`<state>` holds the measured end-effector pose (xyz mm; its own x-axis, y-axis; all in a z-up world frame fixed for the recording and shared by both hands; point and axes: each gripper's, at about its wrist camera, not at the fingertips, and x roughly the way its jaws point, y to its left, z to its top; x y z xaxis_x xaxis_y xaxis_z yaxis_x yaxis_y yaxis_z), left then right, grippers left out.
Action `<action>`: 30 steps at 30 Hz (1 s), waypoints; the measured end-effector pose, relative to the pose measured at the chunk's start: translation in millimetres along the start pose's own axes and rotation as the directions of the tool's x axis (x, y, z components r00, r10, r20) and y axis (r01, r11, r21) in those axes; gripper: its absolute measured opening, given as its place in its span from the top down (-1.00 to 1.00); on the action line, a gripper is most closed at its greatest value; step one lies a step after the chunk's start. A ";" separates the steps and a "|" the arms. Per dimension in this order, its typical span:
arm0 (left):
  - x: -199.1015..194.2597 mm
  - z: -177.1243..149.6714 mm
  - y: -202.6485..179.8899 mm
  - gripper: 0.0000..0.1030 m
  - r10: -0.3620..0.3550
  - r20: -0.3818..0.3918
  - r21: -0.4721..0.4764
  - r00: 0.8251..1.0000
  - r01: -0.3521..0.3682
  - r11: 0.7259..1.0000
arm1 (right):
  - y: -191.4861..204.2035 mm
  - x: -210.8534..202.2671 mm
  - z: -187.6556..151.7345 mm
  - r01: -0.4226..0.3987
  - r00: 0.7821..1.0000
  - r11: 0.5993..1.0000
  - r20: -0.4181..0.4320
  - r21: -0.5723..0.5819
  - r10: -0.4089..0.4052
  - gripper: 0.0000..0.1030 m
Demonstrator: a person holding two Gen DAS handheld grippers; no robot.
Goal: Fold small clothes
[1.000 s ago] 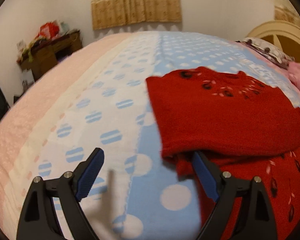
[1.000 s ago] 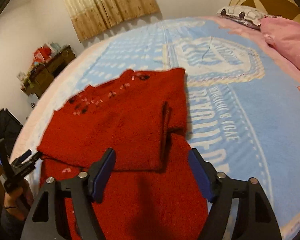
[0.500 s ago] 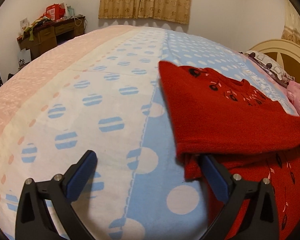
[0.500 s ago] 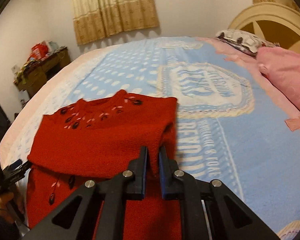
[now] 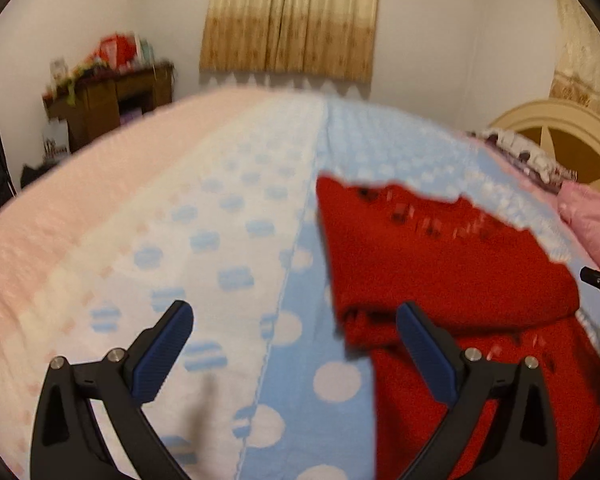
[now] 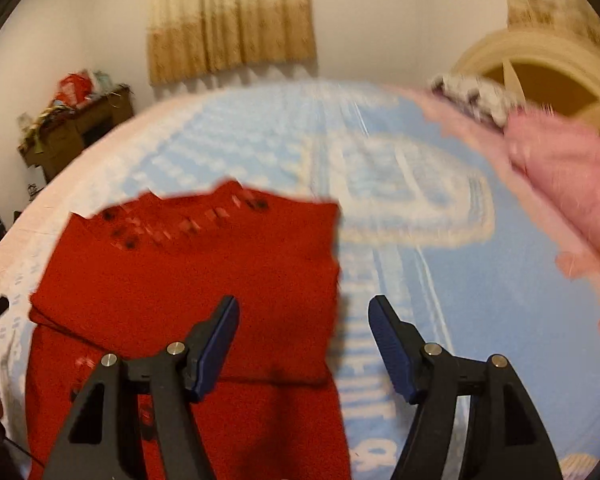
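A red knitted sweater (image 5: 440, 272) with dark and pale decorations near its neck lies on the bed, its upper part folded down over the lower part. It also shows in the right wrist view (image 6: 204, 276). My left gripper (image 5: 296, 336) is open and empty, above the sweater's left edge. My right gripper (image 6: 304, 328) is open and empty, above the sweater's right edge. Both views are blurred by motion.
The bed carries a blue, white and pink dotted blanket (image 5: 220, 248). A pink pillow (image 6: 564, 184) and a cream headboard (image 6: 540, 68) are at the right. A cluttered wooden desk (image 5: 108, 92) stands by the far wall, under a curtain (image 5: 292, 20).
My right gripper, shut on the sweater's folded edge half a second ago, has opened and let go. Both grippers have pulled back and up from the sweater.
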<state>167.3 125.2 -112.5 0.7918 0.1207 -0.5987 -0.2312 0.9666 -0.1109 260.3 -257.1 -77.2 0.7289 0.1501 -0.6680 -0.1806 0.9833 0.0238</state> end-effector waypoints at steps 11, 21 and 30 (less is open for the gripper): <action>80.8 17.4 -23.7 -1.00 0.144 -0.104 0.156 0.984 -0.127 0.980 | 19.9 74.9 -1.3 0.009 0.991 0.998 -0.135 -0.064 -0.018 -0.32; 80.9 9.7 -21.0 -1.00 0.106 -0.130 0.139 0.986 -0.088 0.986 | 14.4 65.2 -14.6 0.028 0.990 0.998 -0.134 -0.060 -0.036 -0.32; 78.5 0.6 -18.6 -1.00 0.062 -0.146 0.107 0.987 -0.047 0.993 | 5.3 61.5 -31.1 -0.007 0.988 1.000 -0.157 -0.015 0.004 -0.32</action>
<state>234.1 116.9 -157.0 0.6850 0.1465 -0.7136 -0.2061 0.9785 0.0030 283.7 -245.9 -141.3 0.6155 0.1361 -0.7763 -0.1950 0.9807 0.0173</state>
